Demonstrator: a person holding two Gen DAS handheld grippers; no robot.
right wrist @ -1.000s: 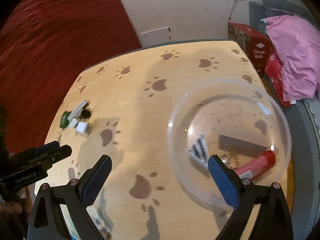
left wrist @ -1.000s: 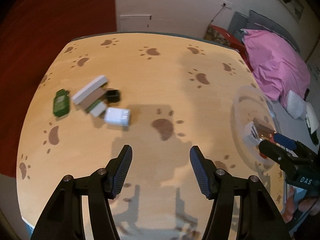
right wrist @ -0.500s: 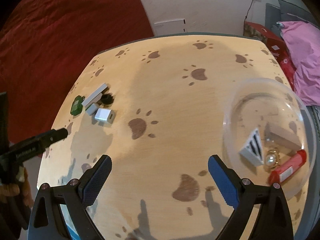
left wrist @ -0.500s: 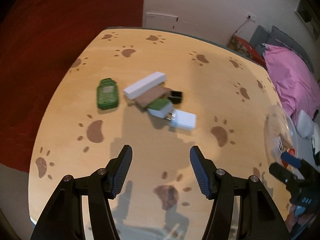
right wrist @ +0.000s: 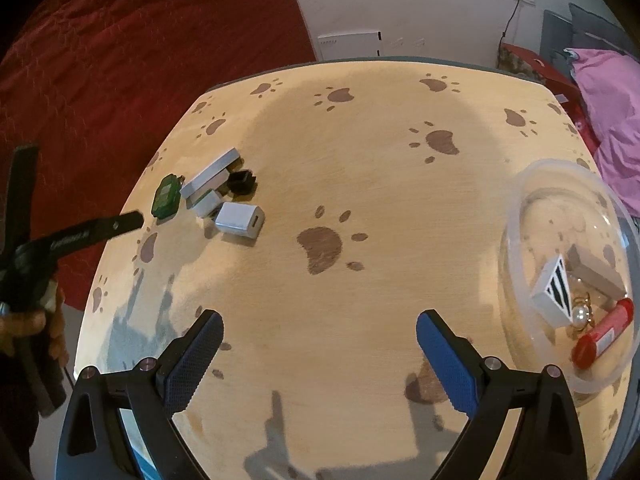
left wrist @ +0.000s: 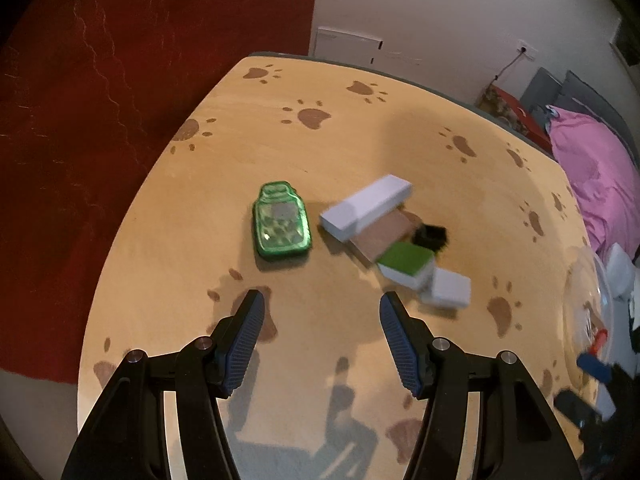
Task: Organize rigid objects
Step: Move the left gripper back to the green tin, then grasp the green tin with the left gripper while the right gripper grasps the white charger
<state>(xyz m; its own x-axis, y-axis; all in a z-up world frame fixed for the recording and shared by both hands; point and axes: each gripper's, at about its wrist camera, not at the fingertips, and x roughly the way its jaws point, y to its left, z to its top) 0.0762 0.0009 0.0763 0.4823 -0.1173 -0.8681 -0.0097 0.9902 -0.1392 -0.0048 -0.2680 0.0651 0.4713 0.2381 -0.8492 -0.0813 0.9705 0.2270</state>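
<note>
A cluster of small objects lies on the paw-print table (left wrist: 360,152): a green jar-shaped tin (left wrist: 281,221), a long white box (left wrist: 366,206), a brown card (left wrist: 382,236), a green-topped white block (left wrist: 405,264), a black piece (left wrist: 430,236) and a white charger cube (left wrist: 450,290). My left gripper (left wrist: 322,312) hovers open just in front of them, nothing between its fingers. In the right wrist view the same cluster (right wrist: 216,196) sits far left, and my right gripper (right wrist: 318,330) stands open over bare table. A clear bowl (right wrist: 520,216) at the right holds several items.
The bowl holds a red tube (right wrist: 604,336), a white striped block (right wrist: 554,294), a grey-brown bar (right wrist: 592,270) and a pearl trinket (right wrist: 578,314). A red cloth (left wrist: 120,100) hangs left of the table. A pink blanket (left wrist: 600,176) lies far right. A hand (right wrist: 24,320) holds the left gripper.
My left gripper has swung left toward the cluster, which now sits closer and more central in its view. My right gripper has also shifted left, so the bowl has slid to the right edge.
</note>
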